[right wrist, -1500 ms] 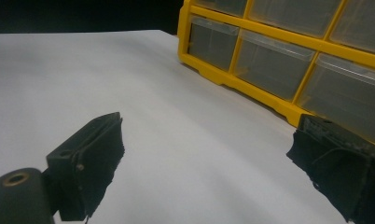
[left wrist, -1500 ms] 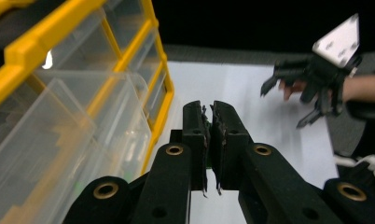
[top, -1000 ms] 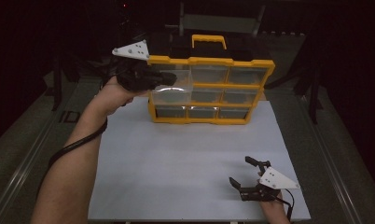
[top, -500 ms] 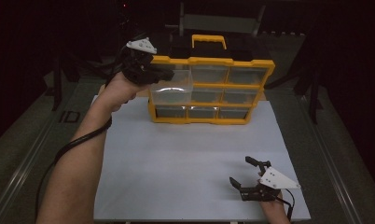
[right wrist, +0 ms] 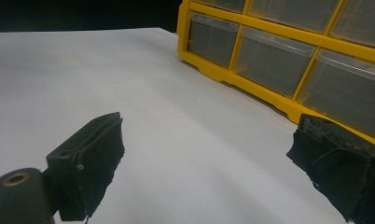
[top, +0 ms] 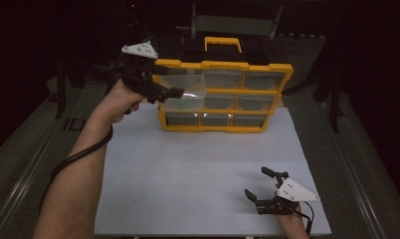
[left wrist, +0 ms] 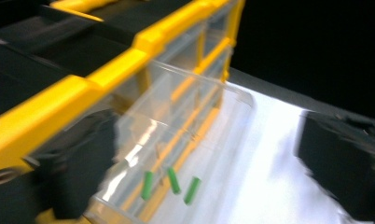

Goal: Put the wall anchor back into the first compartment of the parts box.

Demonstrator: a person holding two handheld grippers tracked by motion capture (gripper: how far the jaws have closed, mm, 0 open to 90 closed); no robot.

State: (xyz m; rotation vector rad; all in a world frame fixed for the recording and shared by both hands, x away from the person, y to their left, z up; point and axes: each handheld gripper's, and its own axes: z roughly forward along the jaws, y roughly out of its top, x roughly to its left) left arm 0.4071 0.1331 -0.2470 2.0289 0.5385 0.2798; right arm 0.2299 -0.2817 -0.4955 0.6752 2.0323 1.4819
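Note:
A yellow organizer (top: 223,65) with clear drawers stands upright at the back of the white sheet (top: 198,174). Its top-left drawer (top: 187,82) sticks out from the frame. My left gripper (top: 170,82) is raised at that drawer, jaws apart. In the left gripper view the pulled-out drawer (left wrist: 176,121) lies between the spread jaws of the left gripper (left wrist: 209,154), nearer the left jaw, and three small green cylinders (left wrist: 174,181) lie in it. My right gripper (top: 256,182) rests low at the sheet's front right, open and holding nothing. In its own view the right gripper (right wrist: 209,149) faces the organizer (right wrist: 279,32).
The organizer's black lid and yellow carry handle (top: 223,44) rise behind its top row. Dark metal rails (top: 34,164) run along both sides of the table. The left gripper's cable (top: 76,157) hangs by the forearm.
My left gripper has shifted slightly at the top-left drawer, first up, then back down a little. The right gripper has stayed where it was.

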